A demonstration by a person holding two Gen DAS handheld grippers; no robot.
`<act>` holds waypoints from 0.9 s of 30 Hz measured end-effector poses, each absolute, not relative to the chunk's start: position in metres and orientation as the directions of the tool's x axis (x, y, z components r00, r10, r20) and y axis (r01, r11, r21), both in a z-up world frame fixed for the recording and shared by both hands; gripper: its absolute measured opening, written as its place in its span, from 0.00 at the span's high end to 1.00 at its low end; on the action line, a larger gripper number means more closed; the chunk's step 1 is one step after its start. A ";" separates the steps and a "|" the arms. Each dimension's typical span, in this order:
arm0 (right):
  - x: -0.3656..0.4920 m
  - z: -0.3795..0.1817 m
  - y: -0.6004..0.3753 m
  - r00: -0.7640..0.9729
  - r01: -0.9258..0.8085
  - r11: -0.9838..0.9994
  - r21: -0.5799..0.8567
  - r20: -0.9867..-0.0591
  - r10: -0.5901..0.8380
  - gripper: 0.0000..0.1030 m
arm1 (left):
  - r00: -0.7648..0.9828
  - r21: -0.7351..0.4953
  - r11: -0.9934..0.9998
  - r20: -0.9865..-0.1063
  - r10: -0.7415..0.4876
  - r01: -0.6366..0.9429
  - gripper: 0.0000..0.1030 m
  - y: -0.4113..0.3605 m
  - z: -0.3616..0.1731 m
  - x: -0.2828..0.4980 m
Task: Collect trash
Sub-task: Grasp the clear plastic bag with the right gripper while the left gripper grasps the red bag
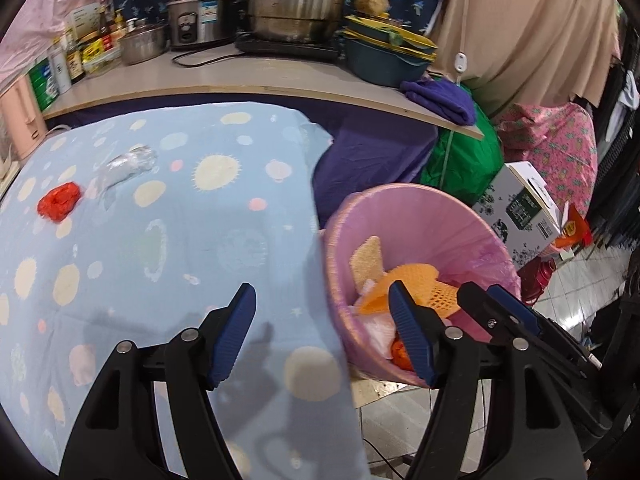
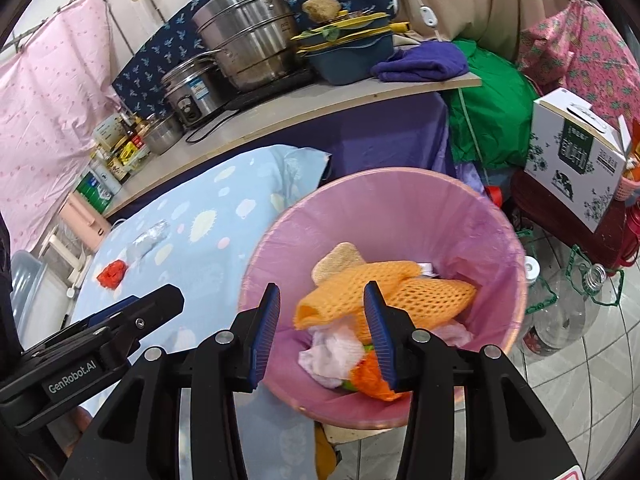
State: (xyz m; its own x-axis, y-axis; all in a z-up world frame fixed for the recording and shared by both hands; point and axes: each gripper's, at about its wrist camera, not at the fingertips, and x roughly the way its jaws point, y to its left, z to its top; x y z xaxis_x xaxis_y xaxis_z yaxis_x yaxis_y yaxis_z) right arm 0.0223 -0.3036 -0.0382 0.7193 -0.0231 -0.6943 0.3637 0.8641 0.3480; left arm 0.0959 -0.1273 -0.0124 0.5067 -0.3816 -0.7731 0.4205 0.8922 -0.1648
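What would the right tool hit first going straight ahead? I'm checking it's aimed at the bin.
Probably the orange foam net atop the trash in the pink-lined bin; the right tool is open and empty.

pale tiled floor (image 2: 592,392); wooden shelf (image 1: 248,80) with steel pots (image 1: 296,4); pink curtain (image 2: 44,92) behind.
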 end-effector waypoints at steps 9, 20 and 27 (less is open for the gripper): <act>0.067 -0.033 -0.247 0.717 0.258 0.906 0.334 -0.695 0.051 0.58 | 0.556 -0.175 0.946 -0.774 -0.303 0.272 0.37 -0.049 -0.014 0.126; 0.157 -0.031 -0.160 0.689 0.106 0.933 0.344 -0.702 0.181 0.58 | 0.592 -0.162 0.986 -0.791 -0.156 0.043 0.35 0.069 -0.029 0.177; 0.226 -0.037 -0.100 0.663 0.016 0.936 0.351 -0.705 0.253 0.58 | 0.604 -0.147 0.987 -0.793 -0.079 -0.064 0.35 0.127 -0.036 0.211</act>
State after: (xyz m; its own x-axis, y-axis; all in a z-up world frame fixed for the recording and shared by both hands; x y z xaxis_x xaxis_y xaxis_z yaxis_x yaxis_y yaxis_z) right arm 0.2255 -0.0996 -0.0365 0.6631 0.2527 -0.7046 0.0164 0.9362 0.3512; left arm 0.2107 0.1274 -0.0358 0.6037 -0.0790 -0.7933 -0.0643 0.9870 -0.1473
